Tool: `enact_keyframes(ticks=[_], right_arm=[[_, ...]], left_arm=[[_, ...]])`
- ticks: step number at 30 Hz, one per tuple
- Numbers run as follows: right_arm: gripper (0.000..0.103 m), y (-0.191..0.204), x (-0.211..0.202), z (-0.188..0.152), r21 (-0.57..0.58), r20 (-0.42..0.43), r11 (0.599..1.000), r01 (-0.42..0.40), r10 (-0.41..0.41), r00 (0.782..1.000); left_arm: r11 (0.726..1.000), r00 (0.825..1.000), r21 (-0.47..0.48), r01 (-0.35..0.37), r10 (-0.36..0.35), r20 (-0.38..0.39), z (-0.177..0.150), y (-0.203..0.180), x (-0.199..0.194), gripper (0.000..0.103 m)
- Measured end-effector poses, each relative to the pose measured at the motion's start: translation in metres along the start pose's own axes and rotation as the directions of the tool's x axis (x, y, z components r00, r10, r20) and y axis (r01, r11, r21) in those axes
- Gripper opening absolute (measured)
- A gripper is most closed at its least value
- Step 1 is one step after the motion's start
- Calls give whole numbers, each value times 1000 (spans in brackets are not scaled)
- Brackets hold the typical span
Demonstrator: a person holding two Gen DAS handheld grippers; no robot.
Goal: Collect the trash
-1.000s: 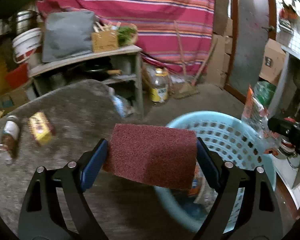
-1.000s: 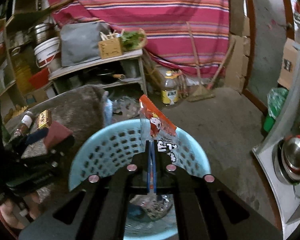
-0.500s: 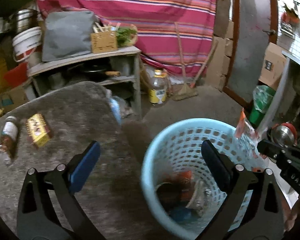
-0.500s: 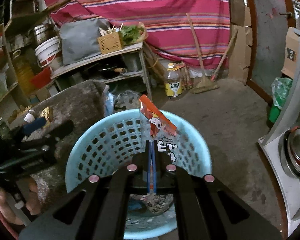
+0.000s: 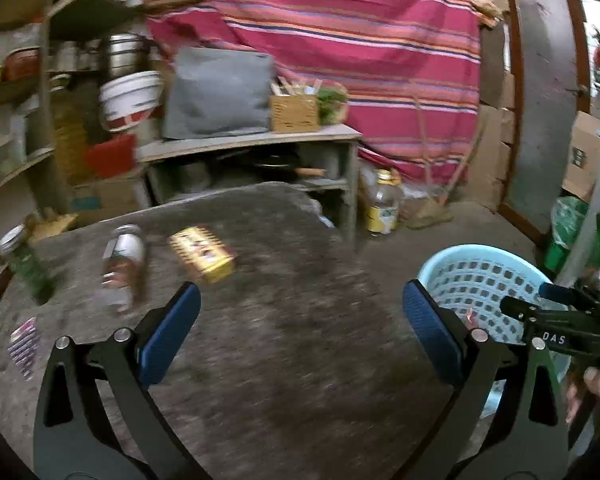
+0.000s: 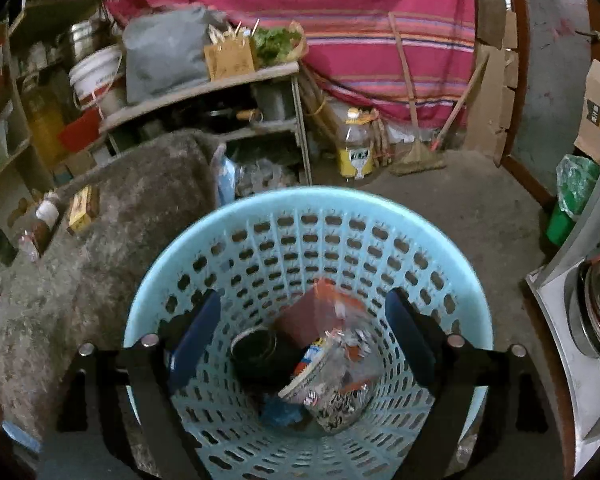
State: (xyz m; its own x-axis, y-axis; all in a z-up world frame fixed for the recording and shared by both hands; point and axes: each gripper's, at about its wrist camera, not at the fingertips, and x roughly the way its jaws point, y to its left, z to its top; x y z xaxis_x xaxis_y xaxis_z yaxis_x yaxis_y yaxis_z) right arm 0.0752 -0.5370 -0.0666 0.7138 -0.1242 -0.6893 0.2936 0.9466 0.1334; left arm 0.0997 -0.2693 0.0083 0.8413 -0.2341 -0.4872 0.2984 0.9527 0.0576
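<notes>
The light blue basket (image 6: 308, 208) sits on the floor beside the grey stone table (image 5: 292, 320). Inside it lie the maroon scouring pad (image 6: 300, 320), a snack wrapper (image 6: 336, 364) and a dark round can (image 6: 254, 350). My right gripper (image 6: 304, 340) is open and empty above the basket's mouth. My left gripper (image 5: 300, 336) is open and empty over the table. On the table lie a yellow box (image 5: 202, 254), a fallen bottle (image 5: 122, 264), a standing green jar (image 5: 20, 260) and a small striped packet (image 5: 22, 346). The basket also shows at the right of the left wrist view (image 5: 480, 276).
A shelf unit (image 5: 252, 148) with a grey bag, white bucket and pots stands behind the table. An oil bottle (image 5: 384, 204) and a broom (image 6: 416, 156) rest against the striped cloth. A steel counter with a pot (image 6: 596, 304) is at right.
My left gripper opened and dropped the scouring pad into the basket, then swung left over the table. My right gripper opened and let the snack wrapper fall into the basket.
</notes>
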Motion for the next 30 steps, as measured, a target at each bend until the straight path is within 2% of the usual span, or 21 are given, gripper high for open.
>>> enact_keyframes(ticks=[3, 5, 7, 9, 13, 16, 20, 23, 26, 30], right_arm=[[84, 4, 2, -8, -27, -21, 1000, 12, -13, 1000], [84, 10, -4, -13, -54, -6, 998, 28, -28, 1000], [93, 19, -20, -16, -81, 48, 996, 37, -33, 998], [98, 32, -45, -17, -107, 134, 993, 42, -28, 991], [99, 64, -96, -26, -117, 286, 993, 34, 1, 958], [99, 86, -117, -39, -96, 326, 995, 1, 31, 945], [99, 128, -130, -58, -137, 341, 990, -23, 69, 938], [99, 160, -129, -80, -183, 347, 983, -4, 69, 935], [99, 188, -126, -96, -214, 324, 976, -36, 105, 940], [99, 216, -123, -110, -251, 315, 968, -15, 96, 944]], left_arm=[[1000, 1000, -26, -8, 8, 8, -12, 23, -18, 98], [999, 1000, -30, -19, 19, 11, -20, 38, -30, 98], [998, 999, -32, -45, 45, 12, -27, 51, -39, 98], [997, 998, -40, -63, 64, 17, -35, 67, -53, 98], [992, 994, -62, -108, 109, 21, -50, 104, -77, 98], [988, 992, -84, -126, 128, 22, -62, 127, -91, 98], [980, 987, -113, -161, 162, 4, -82, 155, -101, 98], [974, 983, -132, -183, 185, 1, -93, 165, -107, 98], [969, 978, -135, -205, 209, 17, -101, 172, -111, 98], [960, 969, -155, -235, 243, 34, -112, 183, -116, 98]])
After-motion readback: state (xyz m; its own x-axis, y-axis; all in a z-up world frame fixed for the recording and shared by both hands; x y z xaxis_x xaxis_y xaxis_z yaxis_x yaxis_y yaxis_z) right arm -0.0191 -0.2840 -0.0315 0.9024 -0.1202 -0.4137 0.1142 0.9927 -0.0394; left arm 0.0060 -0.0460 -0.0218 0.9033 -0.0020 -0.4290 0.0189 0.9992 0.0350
